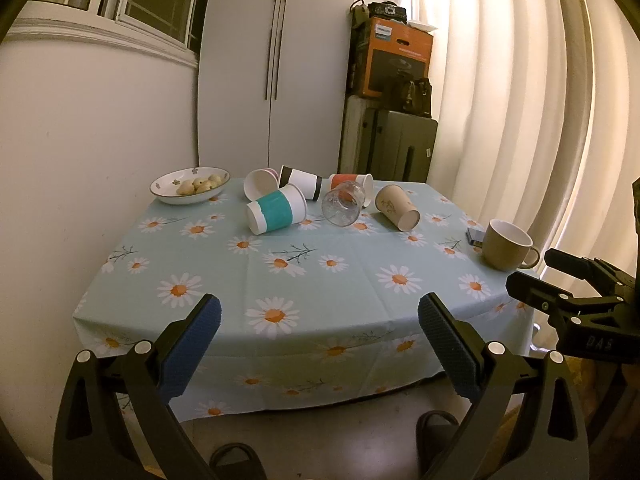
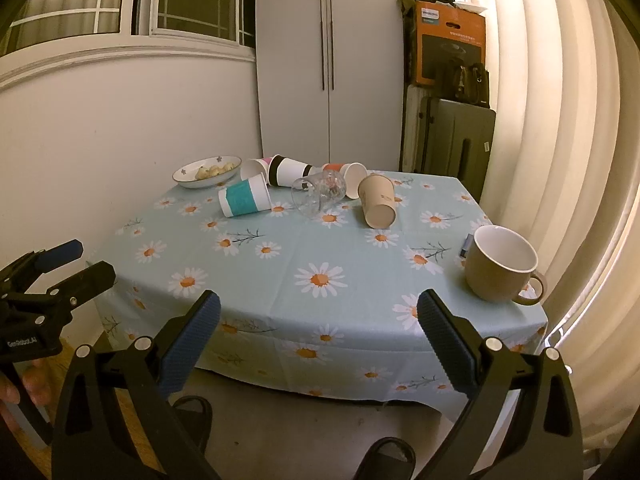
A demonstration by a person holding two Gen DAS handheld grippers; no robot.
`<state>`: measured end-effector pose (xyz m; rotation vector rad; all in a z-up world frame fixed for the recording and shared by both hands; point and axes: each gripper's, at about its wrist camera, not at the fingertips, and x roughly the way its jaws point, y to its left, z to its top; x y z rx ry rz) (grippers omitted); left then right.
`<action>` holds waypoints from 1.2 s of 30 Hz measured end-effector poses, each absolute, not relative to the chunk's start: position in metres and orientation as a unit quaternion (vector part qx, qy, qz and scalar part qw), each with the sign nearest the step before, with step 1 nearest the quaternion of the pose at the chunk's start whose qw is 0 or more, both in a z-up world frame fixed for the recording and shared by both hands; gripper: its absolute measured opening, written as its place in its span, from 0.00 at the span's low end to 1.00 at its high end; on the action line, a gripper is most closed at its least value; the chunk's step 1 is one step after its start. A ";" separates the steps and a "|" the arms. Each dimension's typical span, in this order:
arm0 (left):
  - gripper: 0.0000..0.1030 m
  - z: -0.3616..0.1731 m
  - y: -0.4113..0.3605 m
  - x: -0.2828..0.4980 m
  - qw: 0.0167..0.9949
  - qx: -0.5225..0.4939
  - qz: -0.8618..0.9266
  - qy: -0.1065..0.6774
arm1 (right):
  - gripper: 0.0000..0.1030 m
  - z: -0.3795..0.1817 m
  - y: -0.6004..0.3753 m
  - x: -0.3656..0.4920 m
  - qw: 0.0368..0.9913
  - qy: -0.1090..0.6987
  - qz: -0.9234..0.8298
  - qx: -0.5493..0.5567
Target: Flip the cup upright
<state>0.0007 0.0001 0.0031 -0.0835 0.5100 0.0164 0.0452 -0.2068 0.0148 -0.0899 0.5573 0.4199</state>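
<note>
Both grippers hang back off the table's near edge with fingers spread wide and nothing in them — left gripper (image 1: 319, 340), right gripper (image 2: 319, 338). Far beyond the fingertips on the daisy tablecloth (image 1: 352, 276), left to right: snack bowl (image 1: 191, 185), teal-banded paper cup (image 1: 276, 209), clear glass (image 1: 344, 203) and tan paper cup (image 1: 397, 207), all tipped over. Off past the right finger a tan mug (image 2: 502, 263) stands upright.

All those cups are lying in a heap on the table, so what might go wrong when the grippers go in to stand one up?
1. The tipped cups touch one another: lifting the teal cup may nudge the clear glass beside it, which might roll.
2. The beige paper cup lies alone on its side and could roll away when touched.
3. The mug stands near the table's corner; a reaching right gripper might knock it off.
</note>
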 end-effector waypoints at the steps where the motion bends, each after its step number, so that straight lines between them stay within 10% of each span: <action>1: 0.94 0.003 0.000 0.000 0.967 -0.042 0.008 0.252 | 0.95 0.015 -0.207 0.046 0.938 0.274 0.205 -0.045; 36: 0.94 0.002 -0.001 0.001 0.967 -0.040 0.009 0.252 | 0.95 0.013 -0.203 0.046 0.937 0.279 0.203 -0.050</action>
